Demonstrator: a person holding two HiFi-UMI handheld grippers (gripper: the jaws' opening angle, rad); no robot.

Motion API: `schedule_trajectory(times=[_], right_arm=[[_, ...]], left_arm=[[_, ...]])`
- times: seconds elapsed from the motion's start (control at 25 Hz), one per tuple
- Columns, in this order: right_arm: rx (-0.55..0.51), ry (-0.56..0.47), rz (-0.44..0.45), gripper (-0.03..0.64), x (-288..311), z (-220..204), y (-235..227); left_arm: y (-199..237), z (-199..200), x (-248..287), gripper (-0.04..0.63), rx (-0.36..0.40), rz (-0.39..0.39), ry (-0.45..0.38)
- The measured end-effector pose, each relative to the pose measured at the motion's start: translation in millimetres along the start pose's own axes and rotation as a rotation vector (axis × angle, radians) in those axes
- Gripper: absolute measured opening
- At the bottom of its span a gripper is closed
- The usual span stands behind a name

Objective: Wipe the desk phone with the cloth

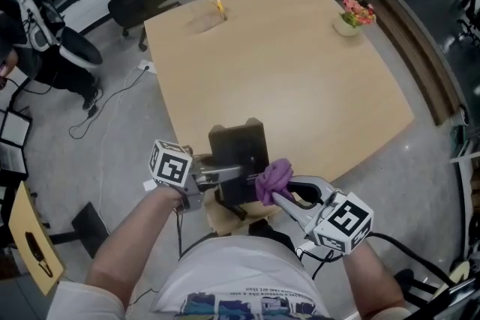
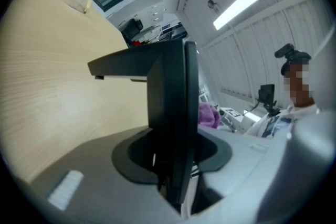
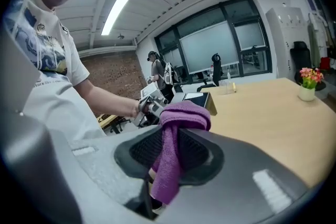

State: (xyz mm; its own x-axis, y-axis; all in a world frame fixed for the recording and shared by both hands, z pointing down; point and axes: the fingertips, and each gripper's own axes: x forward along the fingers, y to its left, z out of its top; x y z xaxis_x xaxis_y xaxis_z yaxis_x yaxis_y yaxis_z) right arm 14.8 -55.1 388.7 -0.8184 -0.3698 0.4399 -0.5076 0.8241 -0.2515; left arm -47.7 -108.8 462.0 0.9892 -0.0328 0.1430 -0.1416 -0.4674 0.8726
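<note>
Our left gripper is clamped on the black desk phone, which sits at the near edge of the wooden table. Our right gripper is clenched on the bunched purple cloth, right at the phone's lower right corner; we cannot tell whether they touch.

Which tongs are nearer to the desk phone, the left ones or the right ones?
Left. The left tongs are shut on the edge of the desk phone. The right tongs, holding the purple cloth, are close beside it.
</note>
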Motion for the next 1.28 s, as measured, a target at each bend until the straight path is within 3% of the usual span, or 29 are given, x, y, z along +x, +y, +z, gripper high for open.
schedule_trajectory(times=[0.32,0.52,1.28], right_arm=[[-0.101,-0.17,-0.066,0.092,-6,88,-34],[-0.089,-0.222,-0.101,0.092,-5,106,-52],[0.137,-0.14,-0.049,0.092,-22,-2,-27]], left_arm=[[-8,-9,3,0.181,0.014,-0.031,0.02],[-14,-15,1,0.181,0.023,-0.057,0.017],[-23,2,1,0.181,0.017,-0.074,-0.059]])
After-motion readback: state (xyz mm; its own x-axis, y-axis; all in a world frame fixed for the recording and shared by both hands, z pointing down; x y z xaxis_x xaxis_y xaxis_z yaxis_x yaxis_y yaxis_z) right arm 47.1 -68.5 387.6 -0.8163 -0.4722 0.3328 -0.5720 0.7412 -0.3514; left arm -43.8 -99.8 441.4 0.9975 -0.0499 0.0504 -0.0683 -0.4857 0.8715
